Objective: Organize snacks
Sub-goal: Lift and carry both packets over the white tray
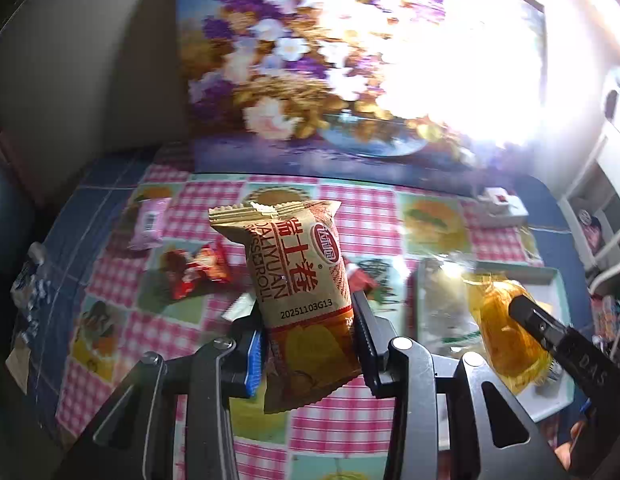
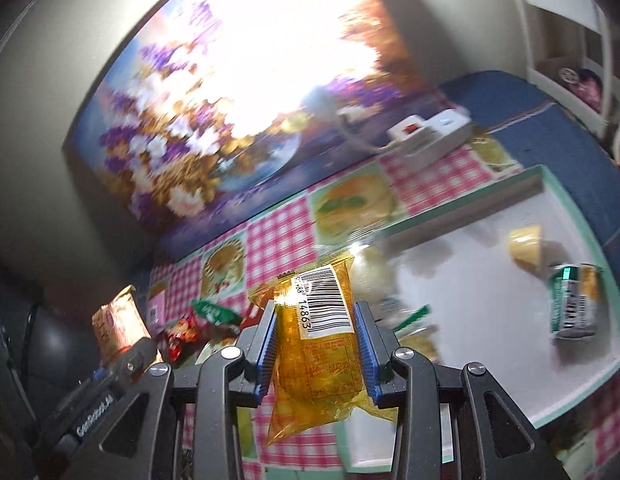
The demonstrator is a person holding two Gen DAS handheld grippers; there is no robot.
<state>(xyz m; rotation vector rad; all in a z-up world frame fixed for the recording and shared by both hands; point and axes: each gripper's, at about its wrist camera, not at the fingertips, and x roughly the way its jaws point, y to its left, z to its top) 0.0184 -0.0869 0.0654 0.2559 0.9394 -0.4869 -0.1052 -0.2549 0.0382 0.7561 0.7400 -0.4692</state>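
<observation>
Under both grippers lay a table [image 1: 122, 332] dressed in a glossy cloth of pink gingham squares and printed food pictures, bordered in dark blue. Against the grey wall behind it leaned a shiny flower painting [image 1: 310, 72], half washed out by glare. A white power strip [image 2: 426, 132] sat near the painting's foot.

My left gripper [image 1: 306, 320] was clamped on a tan, crinkly Swiss roll packet [image 1: 298, 280] with a serrated top seam, held upright above the cloth. My right gripper [image 2: 316, 344] pinched a clear amber snack pouch [image 2: 318, 352] bearing a white barcode label, lifted beside the white tray [image 2: 470, 340] with its mint-green rim.

Inside that shallow tray lay a green-and-silver packet [image 2: 574, 304] and a small golden piece [image 2: 526, 248]. Loose on the cloth were a pink wrapper [image 1: 150, 224] and a red foil sweet [image 1: 198, 272].
</observation>
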